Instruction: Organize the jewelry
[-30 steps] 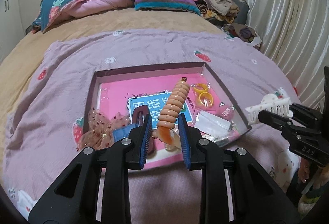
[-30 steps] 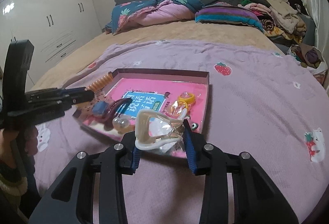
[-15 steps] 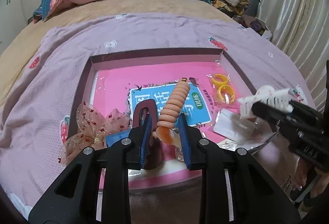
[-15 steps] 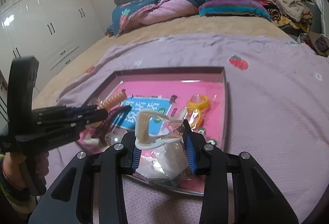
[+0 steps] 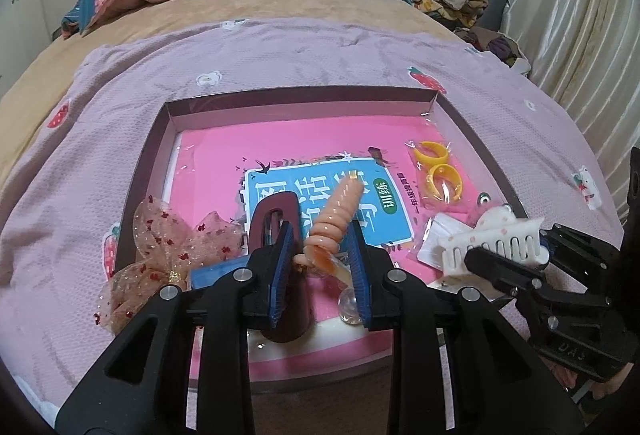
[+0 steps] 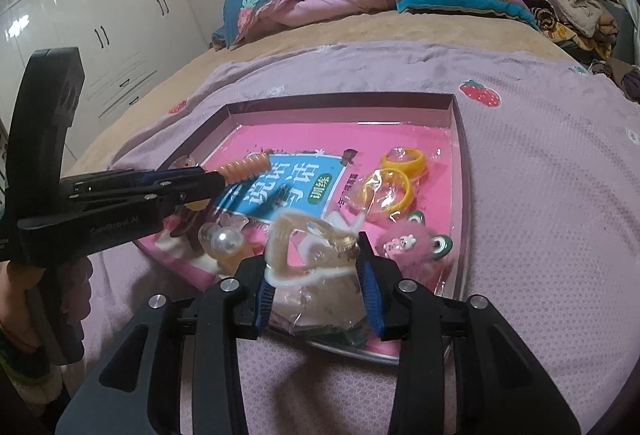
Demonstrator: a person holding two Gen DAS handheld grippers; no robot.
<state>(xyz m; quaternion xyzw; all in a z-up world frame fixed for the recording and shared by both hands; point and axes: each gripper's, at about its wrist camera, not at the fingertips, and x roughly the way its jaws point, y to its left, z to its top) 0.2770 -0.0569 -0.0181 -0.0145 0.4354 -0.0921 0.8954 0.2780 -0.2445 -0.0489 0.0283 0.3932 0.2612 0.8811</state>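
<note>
Jewelry tray (image 5: 152, 159) on lilac blanket (image 5: 120, 83); my left gripper (image 5: 320, 267) clamps coil tie (image 5: 336, 219). Right view alone: right gripper (image 6: 316, 271) easing open around cream clip (image 6: 280, 247), wardrobe (image 6: 80, 15) upper left.

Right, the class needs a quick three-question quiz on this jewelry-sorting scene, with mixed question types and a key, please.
1. True or false: the yellow rings lie inside the box.
2. The left gripper holds: A) a watch, B) an orange spiral hair tie, C) a necklace.
3. What sits between the fingers of the right gripper?
Key: 1 true; 2 B; 3 a white claw clip; those jaws have just been opening.
</note>
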